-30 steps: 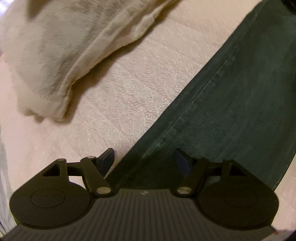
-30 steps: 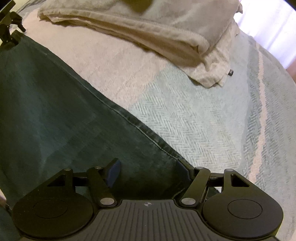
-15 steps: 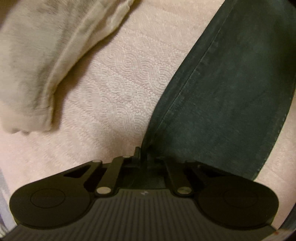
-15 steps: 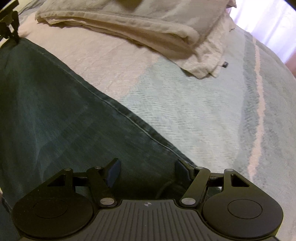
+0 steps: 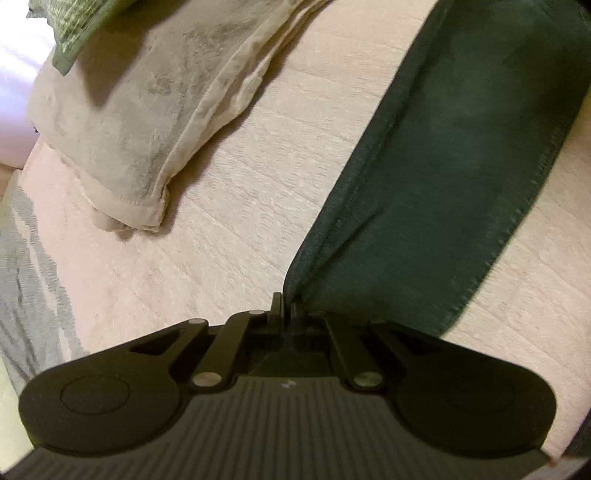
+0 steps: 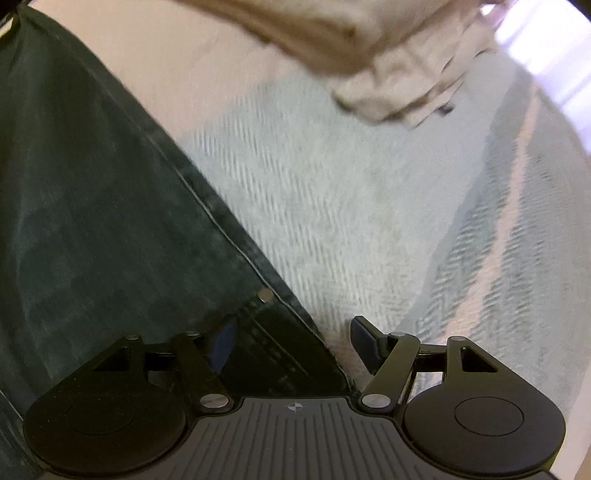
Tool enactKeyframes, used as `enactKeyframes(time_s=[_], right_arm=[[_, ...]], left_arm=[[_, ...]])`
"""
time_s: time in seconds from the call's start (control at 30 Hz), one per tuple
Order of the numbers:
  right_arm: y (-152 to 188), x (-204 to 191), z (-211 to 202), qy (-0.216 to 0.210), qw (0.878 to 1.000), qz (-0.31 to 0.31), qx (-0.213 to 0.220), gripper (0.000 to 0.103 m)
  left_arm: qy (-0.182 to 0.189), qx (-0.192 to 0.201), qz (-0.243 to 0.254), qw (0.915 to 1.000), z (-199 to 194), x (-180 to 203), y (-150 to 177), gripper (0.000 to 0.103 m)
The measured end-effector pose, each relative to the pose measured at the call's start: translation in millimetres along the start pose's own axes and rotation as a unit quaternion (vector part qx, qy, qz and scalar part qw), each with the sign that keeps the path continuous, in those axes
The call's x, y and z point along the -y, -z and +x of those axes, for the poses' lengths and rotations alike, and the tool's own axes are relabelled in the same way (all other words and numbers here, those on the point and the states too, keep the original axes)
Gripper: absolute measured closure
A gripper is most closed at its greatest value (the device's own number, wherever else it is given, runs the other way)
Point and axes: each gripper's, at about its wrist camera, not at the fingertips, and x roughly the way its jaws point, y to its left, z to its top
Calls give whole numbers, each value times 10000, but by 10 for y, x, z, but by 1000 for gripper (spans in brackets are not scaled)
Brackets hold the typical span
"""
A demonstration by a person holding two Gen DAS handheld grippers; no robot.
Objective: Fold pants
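Note:
Dark green pants (image 5: 443, 162) lie spread on the bed, one leg running away to the upper right in the left wrist view. My left gripper (image 5: 286, 308) is shut on the hem corner of that leg, the cloth bunching up from the pinch. In the right wrist view the pants (image 6: 92, 206) fill the left side, with a metal rivet (image 6: 265, 294) and a pocket seam near the jaws. My right gripper (image 6: 293, 338) is open and straddles the waist edge of the pants; its left finger is over the cloth, its right finger over the bedspread.
A cream folded blanket (image 5: 147, 110) lies at the upper left in the left wrist view, with a green patterned cushion (image 5: 70, 26) behind it. The same blanket (image 6: 388, 55) sits at the top of the right wrist view. The bedspread (image 6: 351, 206) is pale green herringbone with pink stripes.
My left gripper went from open to shut on the pants hem and has lifted it a little. My right gripper stayed open and moved down along the pants edge to the waist rivet.

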Motion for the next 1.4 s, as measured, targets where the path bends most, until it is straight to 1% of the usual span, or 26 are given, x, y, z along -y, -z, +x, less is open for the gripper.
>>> enactKeyframes(time_s=[0.1, 0.13, 0.17, 0.2, 0.23, 0.27, 0.33, 0.4, 0.5, 0.6, 0.67, 0.73, 0.77, 0.83, 0.87, 0.97, 1.0, 1.07, 1.13, 1.17, 1.23, 1.27, 1.3, 1.33, 1.37, 1.4], right_arm=[[40, 78, 132, -201, 9997, 47, -129, 40], [61, 104, 146, -285, 9993, 199, -122, 44], [83, 123, 139, -464, 9981, 380, -121, 62], [103, 109, 119, -400, 9980, 459, -145, 80], [131, 62, 64, -184, 9990, 391, -107, 95], [166, 17, -20, -15, 9995, 308, -41, 101], [240, -42, -251, 179, 9994, 258, 163, 102], [330, -124, -594, 472, 9972, 230, 540, 102], [599, -357, -1219, 988, 9882, 197, 1158, 102], [1078, -921, -1892, 1573, 9717, 88, 1761, 102], [1532, -1392, -2267, 1861, 9610, 223, 2032, 102], [2003, -1882, -2474, 2018, 9580, 302, 2016, 102], [2270, -2160, -2516, 2066, 9592, 340, 1900, 102], [2621, -2553, -2414, 1905, 9672, 606, 1564, 102], [2780, -2742, -2256, 1819, 9718, 680, 1340, 102], [2987, -3141, -1734, 1637, 9813, 672, 755, 102], [3020, -3225, -1588, 1640, 9826, 674, 547, 102], [3047, -3350, -1480, 1827, 9777, 983, 341, 101], [3074, -3432, -1544, 1962, 9662, 1647, 274, 98], [3090, -3444, -1619, 1895, 9591, 2075, 344, 92], [3190, -3483, -1821, 1706, 9337, 3083, 642, 74], [3231, -3504, -1906, 1571, 9149, 3626, 826, 58], [3195, -3436, -1968, 1390, 8925, 4158, 1061, 50], [3197, -3382, -2003, 1157, 8656, 4682, 1347, 49], [3266, -3349, -2018, 856, 8290, 5271, 1663, 49], [3375, -3282, -2013, 627, 7994, 5676, 1866, 49]], left_arm=[[-93, 11, -28, 10000, -118, 165, 100, 102], [-127, 19, -61, 9999, -143, 209, 133, 102], [-165, 16, -87, 9998, -159, 254, 159, 102], [-202, -4, -86, 9998, -175, 305, 173, 102], [-245, -22, -58, 9997, -178, 354, 179, 102], [-323, -41, -42, 9995, -200, 391, 175, 102], [-469, -50, -76, 9989, -285, 428, 157, 102], [-689, 10, -153, 9975, -458, 437, 131, 102], [-1027, 228, -310, 9940, -923, 520, 184, 102], [-1270, 453, -606, 9890, -1579, 821, 489, 102], [-1249, 492, -908, 9868, -1949, 1132, 784, 102], [-1040, 396, -1031, 9884, -2248, 1596, 1133, 102], [-910, 304, -1066, 9897, -2345, 1850, 1291, 102], [-605, -8, -1154, 9915, -2382, 2371, 1575, 102], [-489, -217, -1103, 9925, -2305, 2633, 1697, 102], [-131, -681, -1038, 9922, -1903, 3242, 1922, 102], [17, -750, -910, 9930, -1764, 3413, 1969, 102], [95, -832, -667, 9943, -1554, 3686, 2035, 102], [95, -748, -649, 9950, -1445, 3814, 2106, 102], [84, -697, -687, 9952, -1416, 3830, 2141, 102], [81, -594, -768, 9952, -1383, 3812, 2185, 102], [93, -558, -811, 9951, -1373, 3785, 2204, 102], [108, -534, -816, 9952, -1367, 3765, 2210, 102], [116, -522, -784, 9955, -1361, 3766, 2225, 102], [127, -517, -731, 9959, -1363, 3757, 2224, 102], [140, -517, -682, 9962, -1366, 3746, 2220, 102]])
